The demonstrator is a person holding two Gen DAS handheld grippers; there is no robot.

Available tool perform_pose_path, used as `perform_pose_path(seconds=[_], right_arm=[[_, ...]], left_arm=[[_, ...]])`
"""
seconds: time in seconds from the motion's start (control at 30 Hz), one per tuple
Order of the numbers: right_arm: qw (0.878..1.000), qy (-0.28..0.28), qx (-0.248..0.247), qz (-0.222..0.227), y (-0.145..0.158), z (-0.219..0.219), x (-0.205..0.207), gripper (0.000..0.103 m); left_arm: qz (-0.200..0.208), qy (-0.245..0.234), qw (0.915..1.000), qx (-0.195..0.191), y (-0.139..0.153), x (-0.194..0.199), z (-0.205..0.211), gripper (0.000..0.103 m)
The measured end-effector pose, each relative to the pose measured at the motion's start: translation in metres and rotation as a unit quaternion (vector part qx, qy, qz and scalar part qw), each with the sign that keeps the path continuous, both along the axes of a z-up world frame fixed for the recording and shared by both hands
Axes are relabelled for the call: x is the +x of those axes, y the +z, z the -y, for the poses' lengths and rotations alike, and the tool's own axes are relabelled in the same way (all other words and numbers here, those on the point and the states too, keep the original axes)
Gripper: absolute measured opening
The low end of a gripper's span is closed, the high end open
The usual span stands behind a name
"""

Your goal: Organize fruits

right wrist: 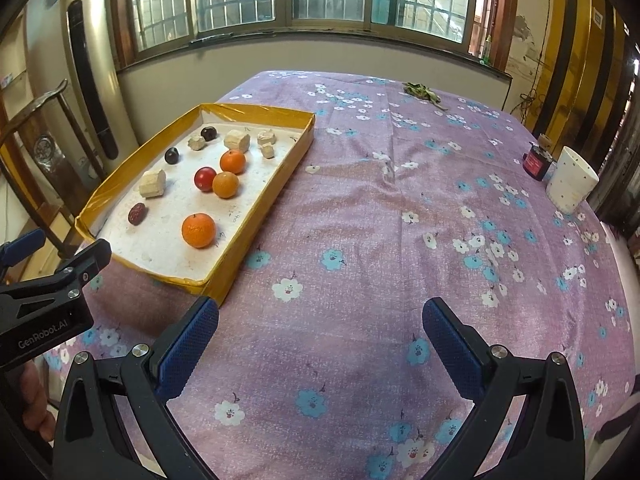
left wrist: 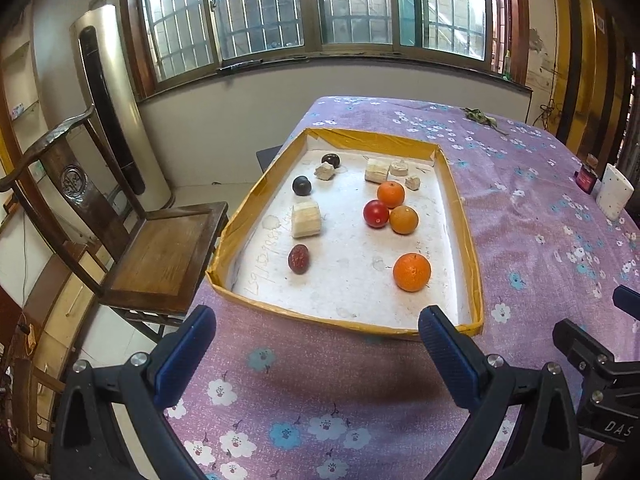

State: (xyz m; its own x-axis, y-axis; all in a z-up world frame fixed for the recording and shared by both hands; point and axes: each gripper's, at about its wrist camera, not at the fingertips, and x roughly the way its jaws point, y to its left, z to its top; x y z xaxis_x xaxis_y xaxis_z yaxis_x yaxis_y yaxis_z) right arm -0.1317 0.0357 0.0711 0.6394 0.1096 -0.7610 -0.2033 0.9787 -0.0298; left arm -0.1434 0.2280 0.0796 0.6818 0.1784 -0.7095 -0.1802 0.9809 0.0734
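Note:
A shallow tray (left wrist: 256,184) with yellow-taped walls lies on the purple flowered tablecloth (left wrist: 540,208); it also shows in the right wrist view (right wrist: 292,152). In it lie three oranges, the nearest (left wrist: 412,272) (right wrist: 198,230), a red round fruit (left wrist: 376,213) (right wrist: 205,178), a red date (left wrist: 298,258) (right wrist: 137,213), two dark plums (left wrist: 301,186) (left wrist: 331,160) and several pale cut chunks (left wrist: 306,219). My left gripper (left wrist: 316,332) is open and empty, hovering just before the tray's near wall. My right gripper (right wrist: 320,320) is open and empty over bare cloth, right of the tray.
A white cup (right wrist: 572,186) and a small red box (right wrist: 536,164) stand at the table's right edge. Some green leaves (right wrist: 420,91) lie at the far end. A wooden chair (left wrist: 152,248) stands left of the table, under the window.

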Motion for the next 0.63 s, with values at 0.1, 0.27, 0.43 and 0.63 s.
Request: perform_pose_path(seconds=[0.1, 0.27, 0.43, 0.63], right_arm=[[1.000, 0.000, -0.002, 0.001, 0.0004, -0.0020, 0.0000, 0.103], [1.000, 0.000, -0.004, -0.001, 0.0001, -0.0040, 0.0023, 0.103], [1.000, 0.000, -0.007, -0.001, 0.0005, -0.0048, 0.0037, 0.103], [1.000, 0.000, -0.008, -0.003, -0.0006, -0.0056, 0.0059, 0.103]], left_arm=[[0.002, -0.001, 1.0000, -0.005, 0.0003, -0.0001, -0.0014, 0.102], [0.005, -0.015, 0.9996, -0.023, 0.0003, 0.0010, -0.0029, 0.102], [0.003, -0.015, 0.9992, -0.037, -0.0015, 0.0049, -0.0045, 0.102], [-0.010, -0.019, 0.9983, -0.055, -0.0039, 0.0095, -0.0067, 0.102]])
